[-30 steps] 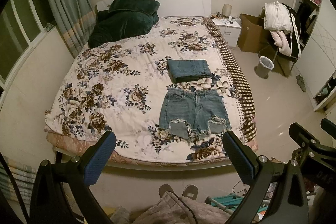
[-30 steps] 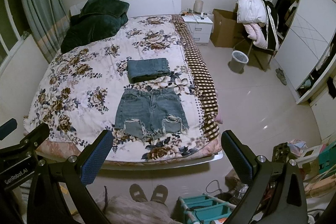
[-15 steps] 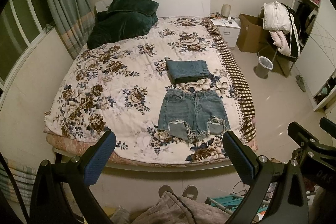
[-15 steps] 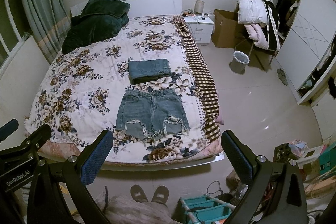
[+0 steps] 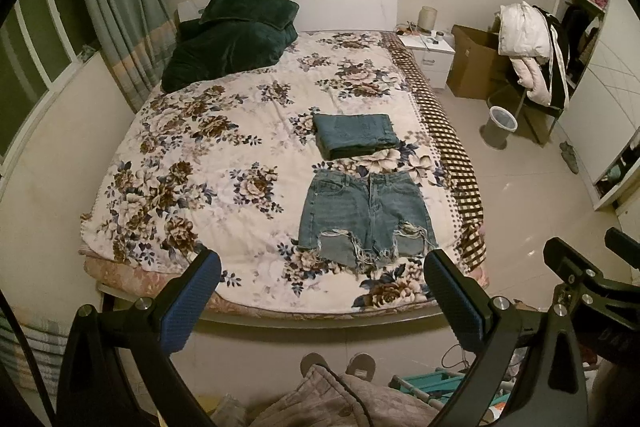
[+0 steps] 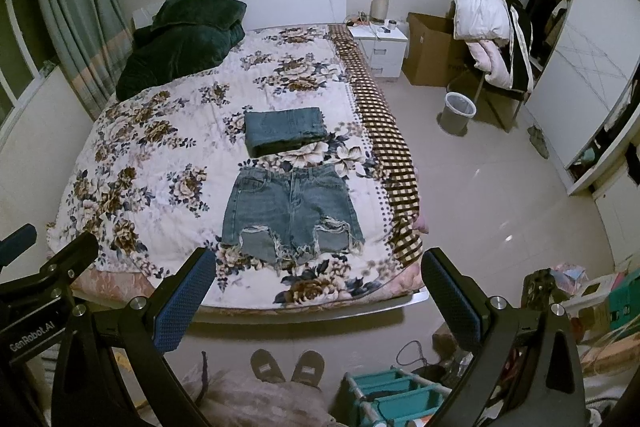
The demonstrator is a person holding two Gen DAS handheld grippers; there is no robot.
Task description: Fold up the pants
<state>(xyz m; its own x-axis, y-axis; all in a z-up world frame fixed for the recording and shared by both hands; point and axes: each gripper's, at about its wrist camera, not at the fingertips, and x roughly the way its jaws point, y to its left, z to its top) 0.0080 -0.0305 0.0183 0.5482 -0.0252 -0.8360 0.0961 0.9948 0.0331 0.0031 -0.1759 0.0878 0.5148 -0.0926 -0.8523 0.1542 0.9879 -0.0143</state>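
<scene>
Frayed denim shorts [image 5: 366, 213] lie flat and unfolded on the floral bedspread [image 5: 192, 155], near the bed's foot on the right side; they also show in the right wrist view [image 6: 290, 209]. A folded pair of jeans [image 5: 354, 135] [image 6: 284, 131] lies just beyond them. My left gripper [image 5: 320, 303] is open and empty, held high over the floor before the bed's foot. My right gripper [image 6: 316, 303] is open and empty at the same height, to the right of the left one.
Dark green pillows [image 5: 236, 35] sit at the headboard. A white nightstand [image 5: 430, 55], cardboard box [image 5: 476, 67], chair with coats [image 5: 528, 43] and bin [image 5: 498, 123] stand right of the bed. A teal rack [image 6: 396, 395] and slippers [image 6: 288, 367] are on the floor below.
Both views have drifted very slightly; the bed and clothes sit a touch lower and nearer. Nothing on the bed moved and both grippers stayed open.
</scene>
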